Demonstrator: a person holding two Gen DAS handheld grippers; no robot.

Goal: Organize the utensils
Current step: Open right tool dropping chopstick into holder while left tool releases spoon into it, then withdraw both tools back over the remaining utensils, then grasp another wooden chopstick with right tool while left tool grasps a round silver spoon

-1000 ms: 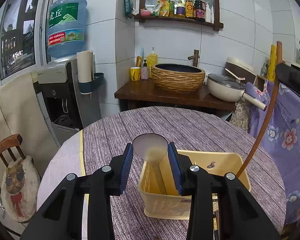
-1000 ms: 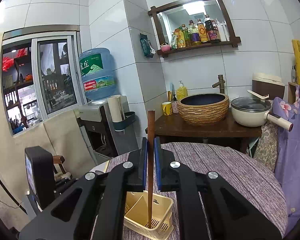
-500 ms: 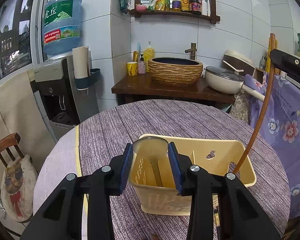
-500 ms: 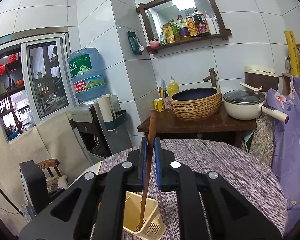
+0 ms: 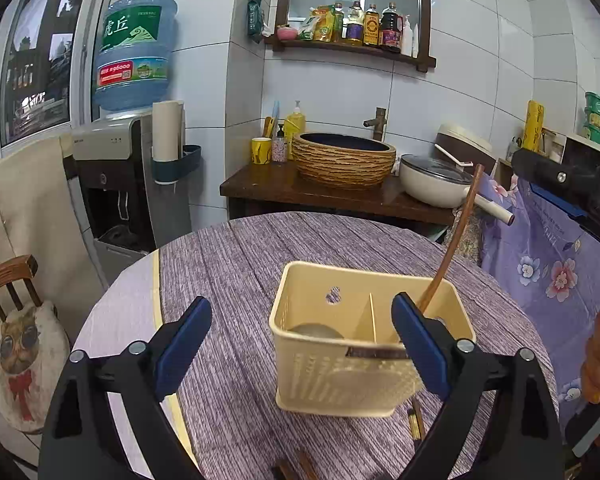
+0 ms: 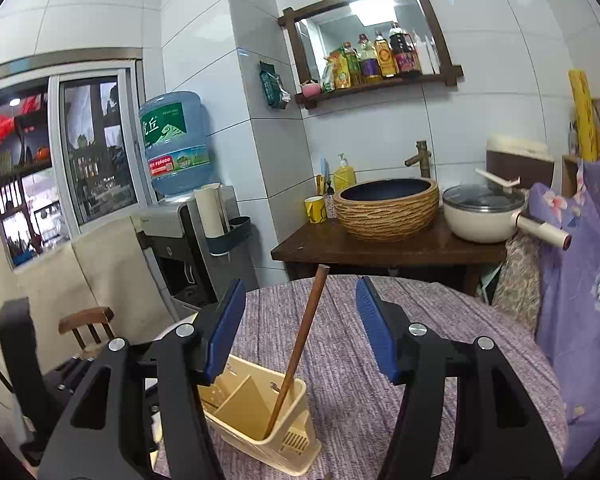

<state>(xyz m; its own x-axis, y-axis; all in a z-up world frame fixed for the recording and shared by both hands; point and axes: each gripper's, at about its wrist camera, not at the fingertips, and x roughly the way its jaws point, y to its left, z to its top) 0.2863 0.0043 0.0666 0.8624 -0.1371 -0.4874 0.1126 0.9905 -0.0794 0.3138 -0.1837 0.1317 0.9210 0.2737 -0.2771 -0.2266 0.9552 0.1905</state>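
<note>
1. Left tool (image 5: 300, 330): jaws stand wide apart and hold nothing. They straddle the near wall of the yellow caddy (image 5: 340, 380), a posture consistent with a release directly above it.
2. Right tool (image 6: 300, 320): jaws likewise spread and empty. The wooden chopstick (image 6: 298, 348) rises between them, touching neither pad.
3. Yellow caddy: stands upright on the surface (image 5: 240, 256), which is covered by a purple cloth. An inner divider splits it into two compartments, evidently to keep utensil types separate.
4. Spoon (image 5: 314, 330): lies low in the caddy's left compartment, bowl uppermost, just beyond the near wall.
5. Wooden chopstick: foot seated in the caddy's right compartment, shaft leaning away from the divider and resting on the rim; the lean appears to be what props it without support.
6. Just in front of the caddy, dark wooden pieces (image 5: 296, 470) lie on the cloth, probably utensils awaiting sorting.
7. Beyond the caddy, a woven basin (image 5: 343, 160) sits on a dark counter.
</note>
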